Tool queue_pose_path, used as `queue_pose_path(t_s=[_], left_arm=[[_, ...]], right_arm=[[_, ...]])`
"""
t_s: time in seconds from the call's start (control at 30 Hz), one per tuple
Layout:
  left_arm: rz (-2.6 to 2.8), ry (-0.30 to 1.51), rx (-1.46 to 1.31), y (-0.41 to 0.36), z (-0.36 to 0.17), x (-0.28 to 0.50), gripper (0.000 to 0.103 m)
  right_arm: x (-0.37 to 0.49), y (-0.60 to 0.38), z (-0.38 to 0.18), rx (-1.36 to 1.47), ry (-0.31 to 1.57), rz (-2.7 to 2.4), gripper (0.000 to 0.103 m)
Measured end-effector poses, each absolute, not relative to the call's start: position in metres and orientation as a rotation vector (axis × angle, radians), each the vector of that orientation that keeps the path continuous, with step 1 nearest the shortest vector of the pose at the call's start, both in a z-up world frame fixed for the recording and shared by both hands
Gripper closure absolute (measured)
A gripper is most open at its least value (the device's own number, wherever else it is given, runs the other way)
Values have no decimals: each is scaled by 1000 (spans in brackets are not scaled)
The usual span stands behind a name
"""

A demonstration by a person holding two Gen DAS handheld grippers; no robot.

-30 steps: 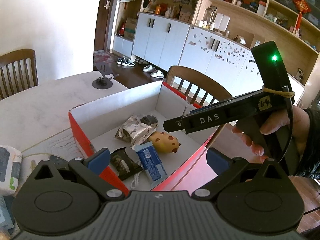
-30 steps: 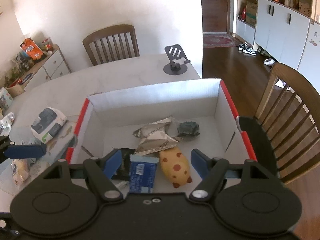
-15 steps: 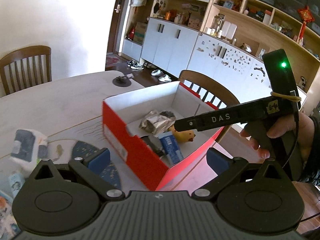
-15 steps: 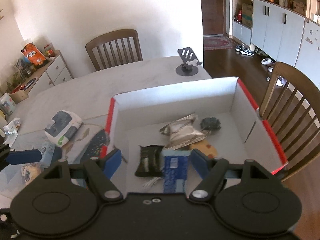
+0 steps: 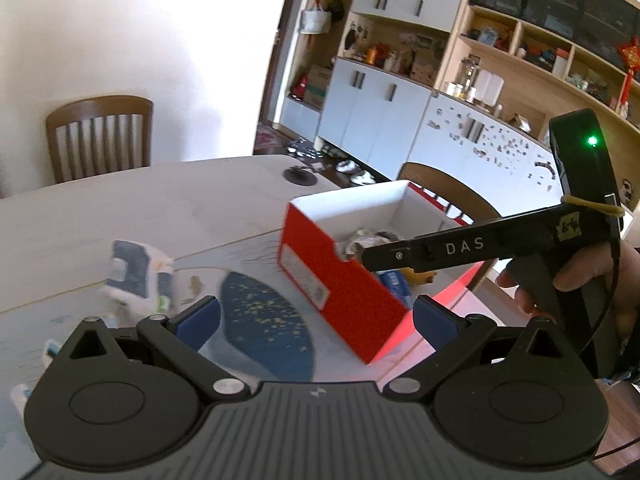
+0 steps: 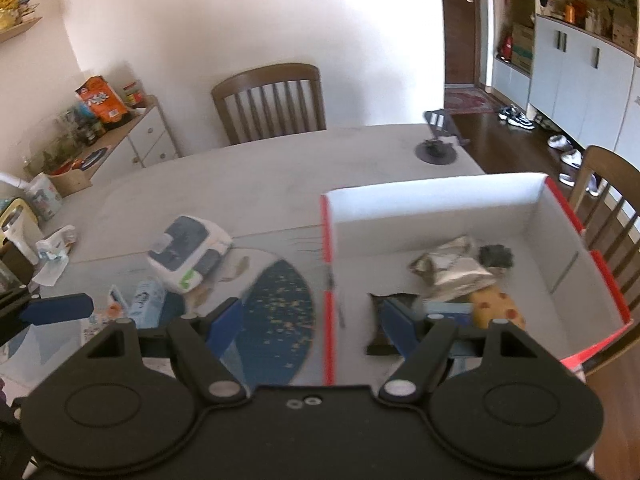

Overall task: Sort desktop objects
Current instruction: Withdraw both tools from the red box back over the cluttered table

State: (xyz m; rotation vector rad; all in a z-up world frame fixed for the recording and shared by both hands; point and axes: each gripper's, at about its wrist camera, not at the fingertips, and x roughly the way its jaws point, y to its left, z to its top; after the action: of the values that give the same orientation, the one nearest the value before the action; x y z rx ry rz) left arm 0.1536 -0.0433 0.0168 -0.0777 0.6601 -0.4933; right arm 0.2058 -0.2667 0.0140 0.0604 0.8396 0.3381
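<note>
Table (image 6: pixel 280 168) pale, red box (image 6: pixel 440 200) at edge, chairs around; left tool (image 5: pixel 316 316) and right tool (image 6: pixel 312 320) spread, empty.

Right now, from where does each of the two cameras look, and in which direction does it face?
Left wrist: sits on the left gripper, faces across the table toward the red box and wall cabinets; its open blue fingers show, also the right gripper and the hand holding it.
Right wrist: sits on the right gripper, looks down over the table at the red box; its open fingers show, and a left fingertip at the left edge.
Shared: box, tissue pack, dark blue mat.
</note>
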Motion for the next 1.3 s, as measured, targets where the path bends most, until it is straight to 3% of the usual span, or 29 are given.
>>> queue_pose_path(t_s=[1.3], left_arm=[[-249,680,-97,104,-49,136,0]], right_arm=[[199,-113,-15,-47,840,489,27]])
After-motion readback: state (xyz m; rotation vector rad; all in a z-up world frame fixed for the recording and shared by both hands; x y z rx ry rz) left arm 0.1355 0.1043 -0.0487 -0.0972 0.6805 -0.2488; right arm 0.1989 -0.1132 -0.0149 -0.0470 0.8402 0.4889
